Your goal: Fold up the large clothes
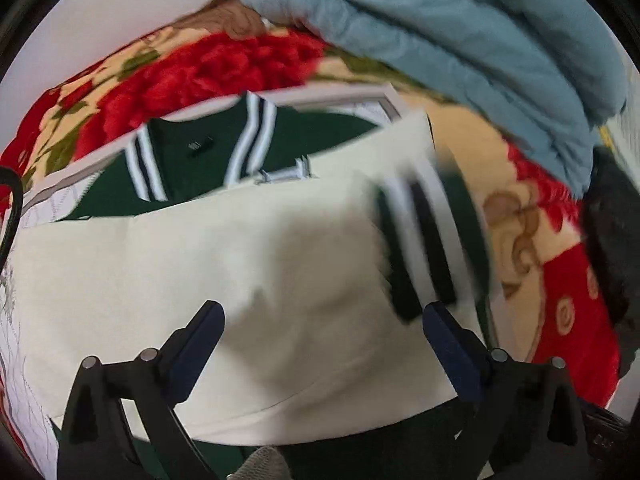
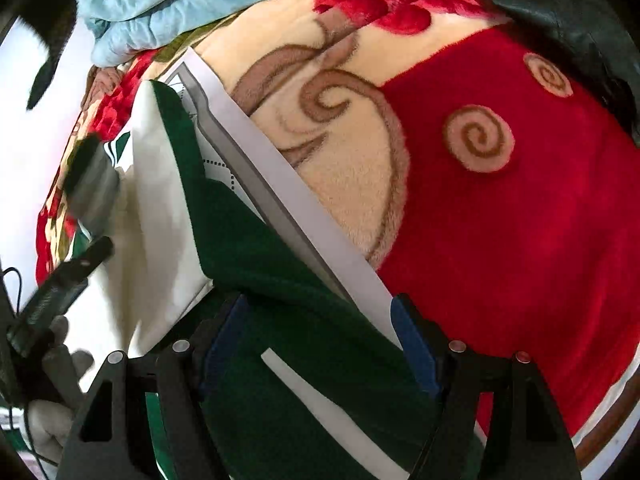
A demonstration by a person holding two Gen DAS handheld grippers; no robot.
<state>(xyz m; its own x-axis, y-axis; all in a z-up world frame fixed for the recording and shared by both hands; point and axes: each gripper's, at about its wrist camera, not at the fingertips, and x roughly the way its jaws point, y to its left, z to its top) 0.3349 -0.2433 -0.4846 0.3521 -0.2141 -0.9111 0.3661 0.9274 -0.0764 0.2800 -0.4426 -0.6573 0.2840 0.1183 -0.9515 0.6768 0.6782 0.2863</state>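
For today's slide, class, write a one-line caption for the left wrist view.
Open left gripper over the cream sleeve of a green varsity jacket on a floral blanket.

A light-blue quilt (image 1: 440, 32) lies bunched on a red floral blanket (image 2: 500, 220).

light: bright, even | blur: motion smear on striped cuff (image 1: 424, 240) | edges: fisheye bowing, dark vignette
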